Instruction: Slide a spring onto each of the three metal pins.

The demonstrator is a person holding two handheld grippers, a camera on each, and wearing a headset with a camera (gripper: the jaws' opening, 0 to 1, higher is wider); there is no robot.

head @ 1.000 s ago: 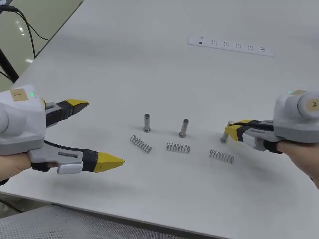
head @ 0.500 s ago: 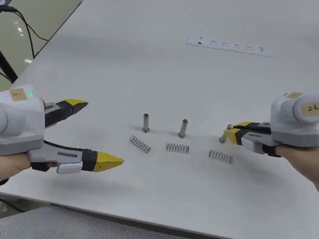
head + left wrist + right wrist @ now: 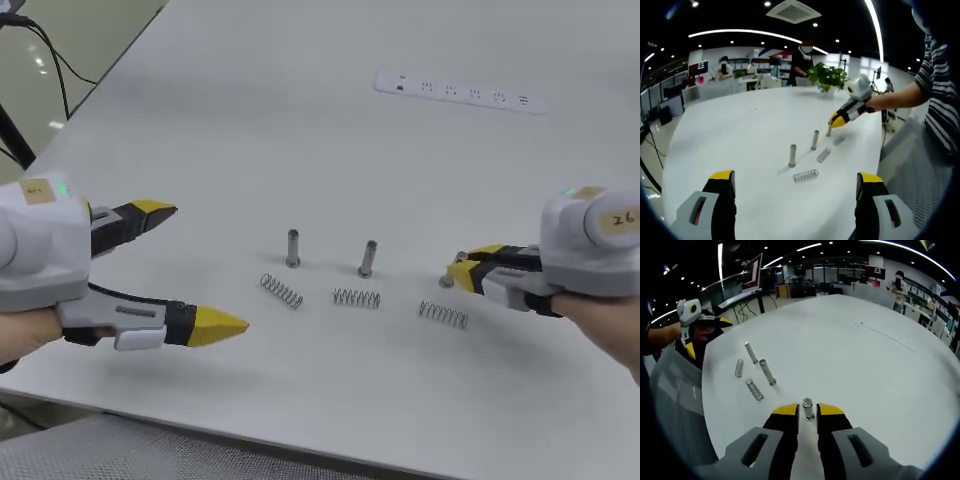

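The jaws of my right gripper point(image 3: 808, 410) are closed almost together and they pinch the upper end of the nearest pin point(image 3: 808, 404). This pin stands on the white table point(image 3: 855, 350), exactly between the two yellow tips. The jaws of my left gripper point(image 3: 195, 265) are spread wide with nothing between them. They hover over the table, well apart from the right gripper.

Ahead of my right jaws and to their left stand the other two pins, first the middle pin point(image 3: 767, 372) and beyond it the far pin point(image 3: 750, 352). Both are free. Near the middle pin lies the middle spring point(image 3: 754, 389), flat on the table and not touching the pin. Near the far pin lies the far spring point(image 3: 739, 367), also flat and apart from its pin. In the head view the third spring point(image 3: 443, 315) lies just beside my right jaws, on my side of the nearest pin, and it touches neither the pin nor the jaws.

For my left jaws the far spring is the closest thing. It lies ahead of them, about in the middle of their opening, with the far pin just behind it. All three springs lie off the pins. A white power strip point(image 3: 460, 92) lies far beyond both jaws.
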